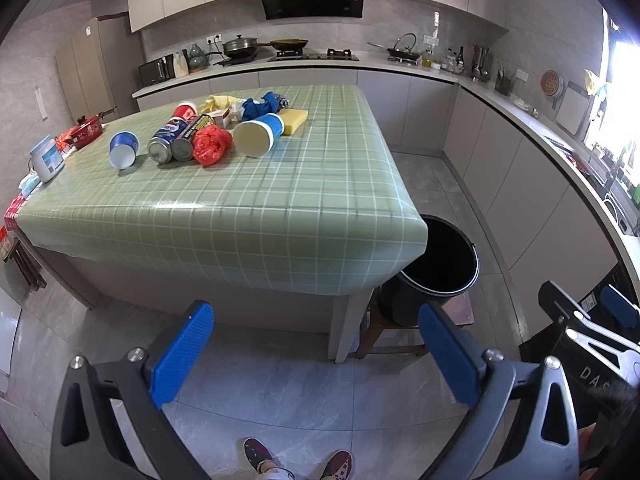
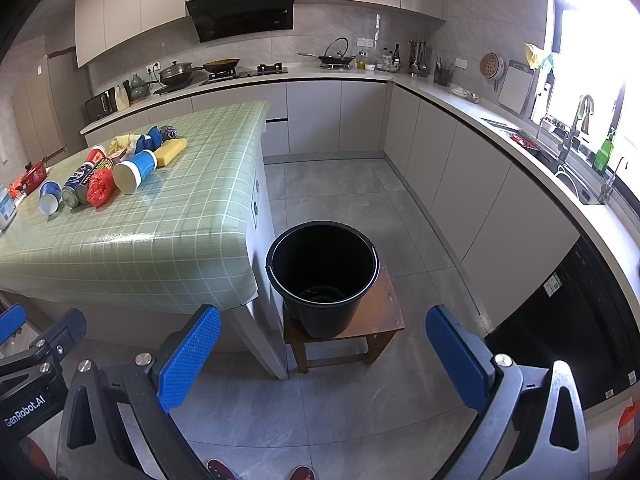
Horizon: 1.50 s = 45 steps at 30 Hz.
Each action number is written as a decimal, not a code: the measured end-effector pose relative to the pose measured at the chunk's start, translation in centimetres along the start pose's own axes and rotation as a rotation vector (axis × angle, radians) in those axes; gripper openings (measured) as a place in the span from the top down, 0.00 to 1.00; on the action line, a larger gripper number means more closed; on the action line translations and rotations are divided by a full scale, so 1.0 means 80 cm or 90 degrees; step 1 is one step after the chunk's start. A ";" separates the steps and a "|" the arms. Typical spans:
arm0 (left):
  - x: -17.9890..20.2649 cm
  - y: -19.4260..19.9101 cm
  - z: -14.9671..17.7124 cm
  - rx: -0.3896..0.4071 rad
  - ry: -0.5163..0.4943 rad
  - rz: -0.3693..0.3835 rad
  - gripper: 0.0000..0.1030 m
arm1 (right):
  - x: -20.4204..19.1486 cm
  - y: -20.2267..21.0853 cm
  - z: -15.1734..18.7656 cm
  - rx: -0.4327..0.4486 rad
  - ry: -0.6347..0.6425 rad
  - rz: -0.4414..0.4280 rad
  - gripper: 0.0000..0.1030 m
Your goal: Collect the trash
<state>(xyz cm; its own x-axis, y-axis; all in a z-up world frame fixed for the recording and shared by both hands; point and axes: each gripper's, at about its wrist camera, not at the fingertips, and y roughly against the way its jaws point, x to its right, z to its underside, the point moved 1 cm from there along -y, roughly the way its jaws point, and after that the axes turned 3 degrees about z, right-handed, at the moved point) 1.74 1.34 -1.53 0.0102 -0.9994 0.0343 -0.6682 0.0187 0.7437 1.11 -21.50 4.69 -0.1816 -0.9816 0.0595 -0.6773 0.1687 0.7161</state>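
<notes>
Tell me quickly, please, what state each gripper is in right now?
Left gripper: open, holding nothing, over the floor short of the table.
Right gripper: open, holding nothing, facing the black bucket.

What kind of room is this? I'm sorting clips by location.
A home kitchen, most likely: a range hood hangs over a gas hob with pans, and a sink faucet stands by the window. Trash lies on a checked table.
</notes>
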 end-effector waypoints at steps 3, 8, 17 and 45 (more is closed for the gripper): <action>0.000 -0.001 -0.001 0.001 -0.001 -0.001 0.00 | -0.001 -0.001 -0.001 0.001 0.000 0.001 0.00; 0.000 -0.004 -0.002 -0.001 0.000 -0.002 0.00 | -0.001 -0.003 -0.002 -0.001 0.000 -0.001 0.00; -0.004 -0.001 0.000 0.000 0.002 -0.001 0.00 | -0.004 -0.007 -0.004 -0.002 0.004 -0.003 0.00; -0.038 -0.007 -0.009 0.002 0.023 -0.033 0.00 | -0.027 -0.015 -0.014 0.007 0.023 -0.037 0.00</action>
<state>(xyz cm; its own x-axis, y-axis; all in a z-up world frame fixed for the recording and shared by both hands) 2.59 4.40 -1.55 0.0719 -0.9972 0.0208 -0.6686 -0.0327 0.7429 3.15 -19.69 4.48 -0.1162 -0.9923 0.0435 -0.6940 0.1125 0.7111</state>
